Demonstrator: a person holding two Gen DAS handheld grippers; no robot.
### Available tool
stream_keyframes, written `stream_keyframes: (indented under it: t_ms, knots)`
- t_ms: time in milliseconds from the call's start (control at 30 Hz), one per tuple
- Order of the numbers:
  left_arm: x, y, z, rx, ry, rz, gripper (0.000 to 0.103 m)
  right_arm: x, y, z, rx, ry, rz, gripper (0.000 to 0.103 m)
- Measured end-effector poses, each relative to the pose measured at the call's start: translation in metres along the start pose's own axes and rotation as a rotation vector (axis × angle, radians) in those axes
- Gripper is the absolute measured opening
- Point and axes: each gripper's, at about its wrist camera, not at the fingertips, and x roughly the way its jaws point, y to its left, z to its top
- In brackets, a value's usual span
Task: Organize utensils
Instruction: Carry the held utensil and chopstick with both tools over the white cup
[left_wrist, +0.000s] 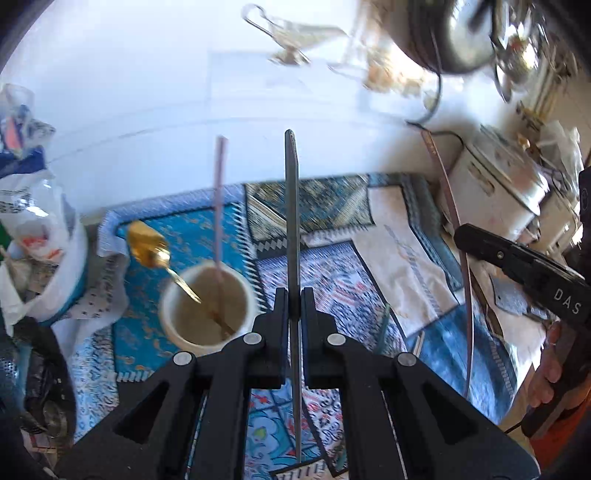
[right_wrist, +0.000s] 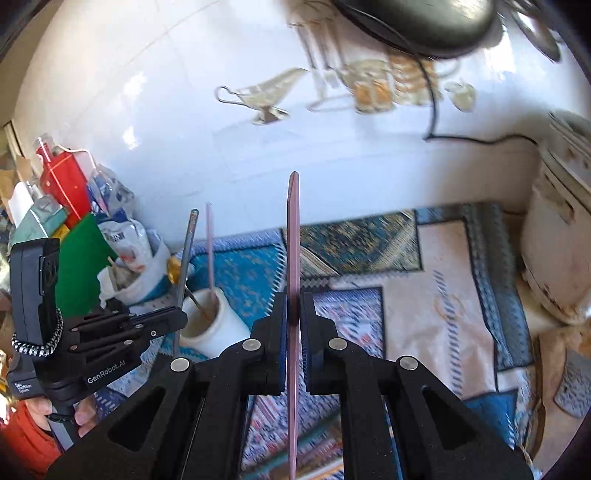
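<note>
My left gripper (left_wrist: 294, 295) is shut on a grey metal utensil (left_wrist: 292, 206), seen edge-on and pointing up and away over the patterned mat. To its left stands a white cup (left_wrist: 208, 306) holding a gold spoon (left_wrist: 146, 242) and a thin pink utensil (left_wrist: 219, 206). My right gripper (right_wrist: 293, 299) is shut on a pink utensil (right_wrist: 293, 236), also edge-on. The right wrist view shows the left gripper (right_wrist: 181, 316) at the left with the grey utensil (right_wrist: 186, 258) beside the cup (right_wrist: 214, 332). In the left wrist view the right gripper (left_wrist: 460, 234) holds its pinkish utensil (left_wrist: 448, 192) at the right.
A blue patterned mat (right_wrist: 424, 288) covers the surface below a white tiled wall. Bags and cartons (right_wrist: 70, 184) crowd the left; a white appliance (right_wrist: 557, 254) stands at the right. A silver gravy boat (right_wrist: 266, 96), a black cable (right_wrist: 432, 107) and a dark round object sit behind.
</note>
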Motion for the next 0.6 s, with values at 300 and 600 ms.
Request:
stream_keyframes:
  t_ms: [300, 600]
  knots:
    - [-0.035, 0.038, 0.035, -0.055, -0.179, 0.079, 0.004, 0.037, 0.049, 0.045, -0.049, -0.064, 0.053, 0.006]
    - [-0.036, 0.072, 0.049, -0.146, -0.329, 0.134, 0.004, 0.066, 0.077, 0.068, -0.023, -0.184, 0.103, 0.006]
